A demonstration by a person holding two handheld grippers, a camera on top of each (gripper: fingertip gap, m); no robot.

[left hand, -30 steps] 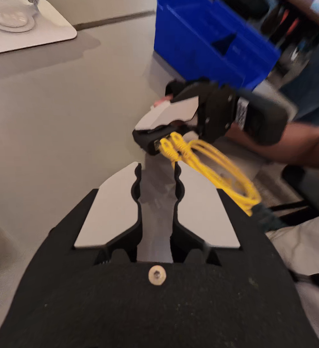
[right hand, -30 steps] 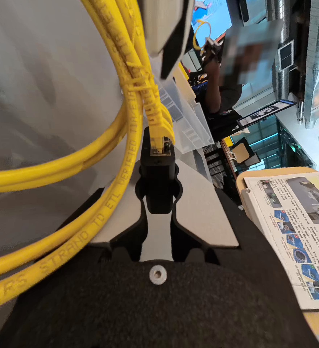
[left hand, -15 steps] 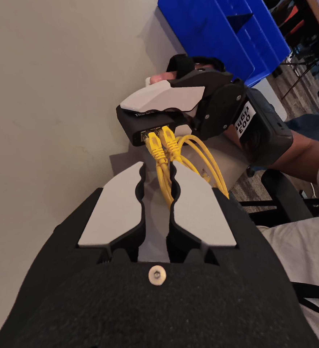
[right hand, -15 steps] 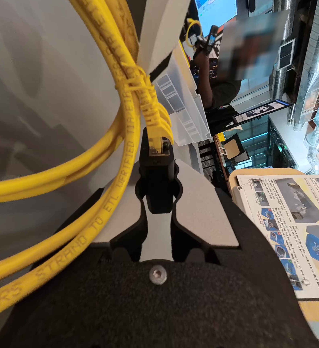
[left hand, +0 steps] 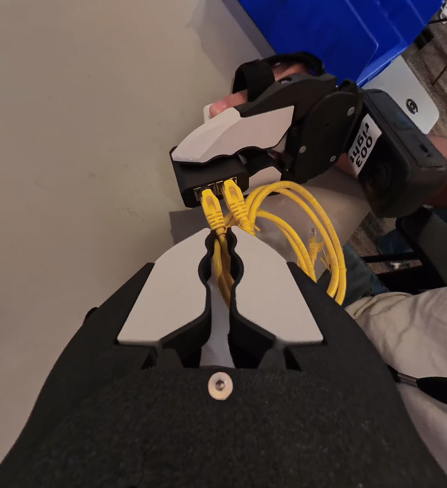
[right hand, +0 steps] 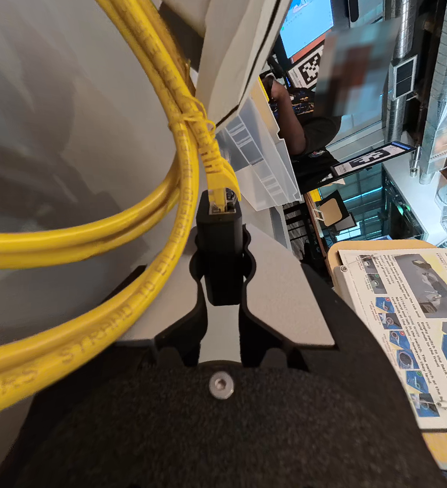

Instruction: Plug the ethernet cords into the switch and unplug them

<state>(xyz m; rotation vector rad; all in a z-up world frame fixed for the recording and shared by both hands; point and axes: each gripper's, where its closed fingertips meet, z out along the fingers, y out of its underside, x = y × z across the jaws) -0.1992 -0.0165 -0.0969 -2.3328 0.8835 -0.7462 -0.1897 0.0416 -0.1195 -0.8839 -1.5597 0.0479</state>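
Your right gripper [right hand: 219, 261] clamps the black switch [left hand: 212, 175] above the table, your left gripper [left hand: 221, 233] pinches the yellow cords [left hand: 221, 266] (both plugged in), so pulling sideways could strain the plugs [left hand: 212, 208]

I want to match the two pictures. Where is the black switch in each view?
Left wrist view: the black switch is above centre, clamped in the right claw, with two yellow plugs in its ports.
Right wrist view: the switch stands at the centre, edge-on between this claw's own fingers.
Shared landmark: the looped yellow cords hanging from the switch.
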